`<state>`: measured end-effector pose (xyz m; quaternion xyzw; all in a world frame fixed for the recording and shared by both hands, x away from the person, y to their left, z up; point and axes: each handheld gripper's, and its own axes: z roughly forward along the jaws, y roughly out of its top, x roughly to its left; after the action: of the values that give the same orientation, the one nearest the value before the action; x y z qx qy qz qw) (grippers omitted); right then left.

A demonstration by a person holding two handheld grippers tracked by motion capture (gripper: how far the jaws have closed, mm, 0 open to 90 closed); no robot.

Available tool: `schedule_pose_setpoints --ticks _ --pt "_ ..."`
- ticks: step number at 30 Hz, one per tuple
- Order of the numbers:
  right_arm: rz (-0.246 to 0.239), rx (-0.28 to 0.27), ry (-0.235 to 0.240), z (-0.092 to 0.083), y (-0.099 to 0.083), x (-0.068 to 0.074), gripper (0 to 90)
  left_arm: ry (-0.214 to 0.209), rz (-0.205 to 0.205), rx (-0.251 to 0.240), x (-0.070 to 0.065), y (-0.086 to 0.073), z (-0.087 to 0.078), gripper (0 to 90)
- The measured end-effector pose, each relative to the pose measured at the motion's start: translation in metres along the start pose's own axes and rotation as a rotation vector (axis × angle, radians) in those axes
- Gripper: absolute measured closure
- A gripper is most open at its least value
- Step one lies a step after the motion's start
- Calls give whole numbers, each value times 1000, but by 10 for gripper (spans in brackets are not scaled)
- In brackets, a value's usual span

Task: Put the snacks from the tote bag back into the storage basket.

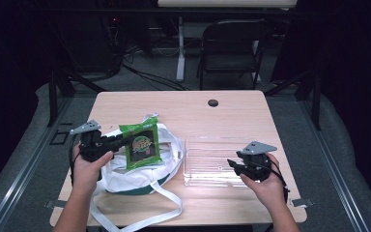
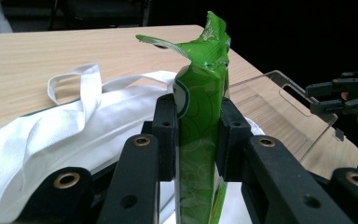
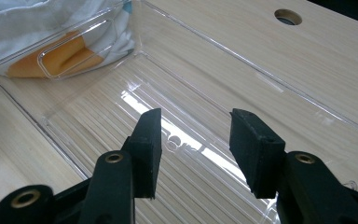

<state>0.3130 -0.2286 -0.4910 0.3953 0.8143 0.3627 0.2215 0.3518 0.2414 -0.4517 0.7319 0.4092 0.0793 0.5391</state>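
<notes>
Left gripper (image 1: 121, 140) jaws clamped on green packet (image 1: 140, 145), held above white bag (image 1: 140, 176) on bench (image 1: 232, 116). Right gripper (image 3: 196, 140) jaws part open, empty, over clear tray (image 3: 307, 100)

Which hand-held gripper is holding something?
The left hand-held gripper: its black jaws squeeze the green plastic snack packet above the white cloth bag. The right hand-held gripper stands open with nothing between its jaws, over the clear plastic tray.
</notes>
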Motion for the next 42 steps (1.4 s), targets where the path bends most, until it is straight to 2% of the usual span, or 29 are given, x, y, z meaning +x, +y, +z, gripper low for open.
schedule_pose_setpoints --ticks 3,8,10,14,18,22,23,30,35,42 --pt "-5 13 24 2 4 1 537 -4 12 -5 -4 1 0 729" --pt "-21 18 37 2 15 3 565 -13 23 -18 -10 2 2 730" --pt "-59 50 44 3 23 5 588 -21 32 -16 -14 3 4 730" --pt "-126 70 57 3 35 6 598 -31 46 -16 -19 4 7 730" --pt "-160 94 66 2 45 5 599 -36 54 -14 -22 4 7 730" --pt "-178 104 79 1 52 4 599 -44 57 -20 -24 4 8 731" --pt "-184 106 97 0 56 4 599 -48 58 -17 -25 5 7 731" --pt "-214 110 114 -4 69 5 599 -57 69 -29 -30 6 7 731" --pt "-241 109 162 -8 83 8 599 -69 75 -32 -33 7 8 731" --pt "-273 118 190 -11 97 11 592 -76 81 -38 -35 7 8 731"
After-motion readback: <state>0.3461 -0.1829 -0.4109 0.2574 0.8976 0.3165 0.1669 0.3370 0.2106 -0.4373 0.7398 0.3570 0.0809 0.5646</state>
